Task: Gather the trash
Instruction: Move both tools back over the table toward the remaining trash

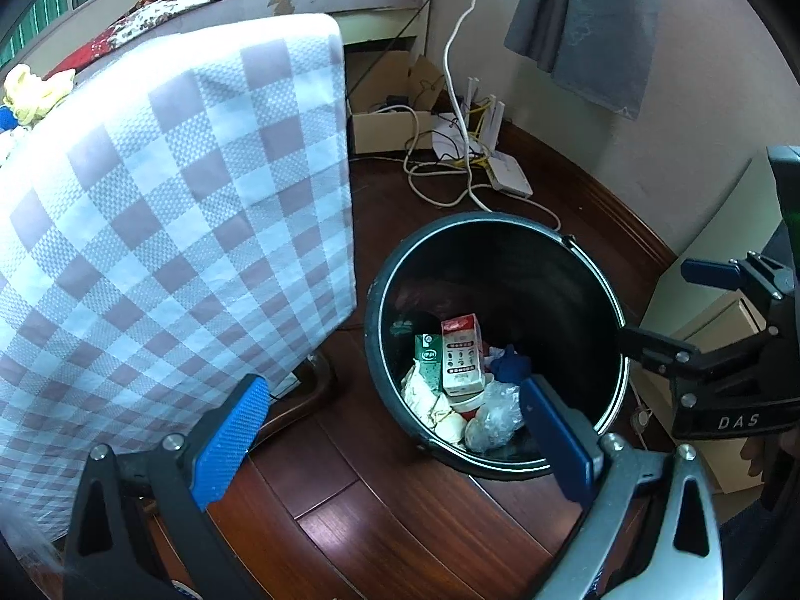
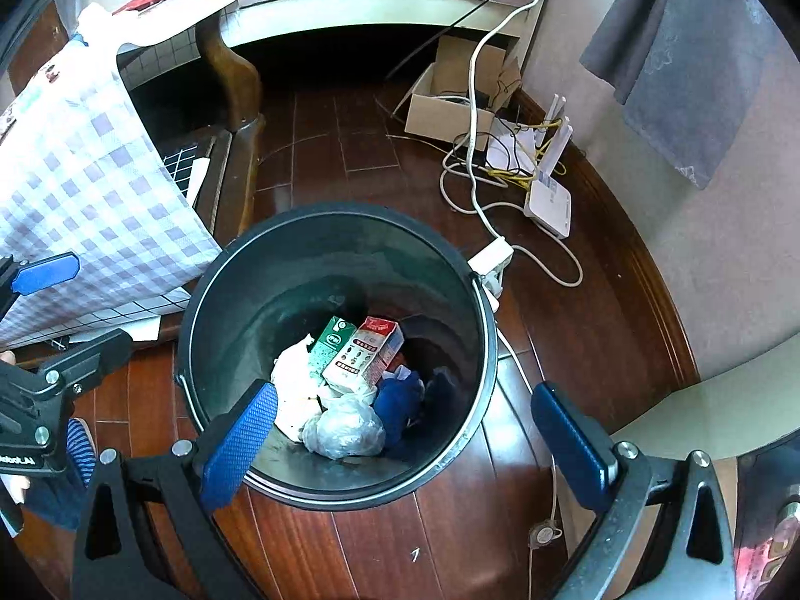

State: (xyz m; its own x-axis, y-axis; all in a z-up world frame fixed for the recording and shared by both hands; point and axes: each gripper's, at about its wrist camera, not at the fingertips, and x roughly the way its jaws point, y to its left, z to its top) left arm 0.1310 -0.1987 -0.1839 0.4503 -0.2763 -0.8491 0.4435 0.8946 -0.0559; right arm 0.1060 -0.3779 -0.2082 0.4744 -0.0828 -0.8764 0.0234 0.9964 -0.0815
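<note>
A black round trash bin (image 1: 550, 250) stands on the dark wood floor; it also shows in the right wrist view (image 2: 225, 310). Inside lie a red-and-white carton (image 1: 462, 357) (image 2: 362, 360), a green carton (image 1: 429, 357) (image 2: 330, 340), crumpled white paper (image 2: 292, 390), a clear plastic bag (image 2: 345, 432) and a blue cloth (image 2: 400, 402). My left gripper (image 1: 395, 437) is open and empty, low over the bin's near rim. My right gripper (image 2: 407, 445) is open and empty above the bin; it also shows at the right of the left wrist view (image 1: 670, 307).
A checked purple-and-white cloth (image 1: 165, 230) hangs over a table left of the bin. A white router (image 2: 547, 200), tangled cables (image 2: 480, 170) and a cardboard box (image 2: 445, 110) lie by the wall behind it. A grey towel (image 2: 685, 60) hangs on the wall.
</note>
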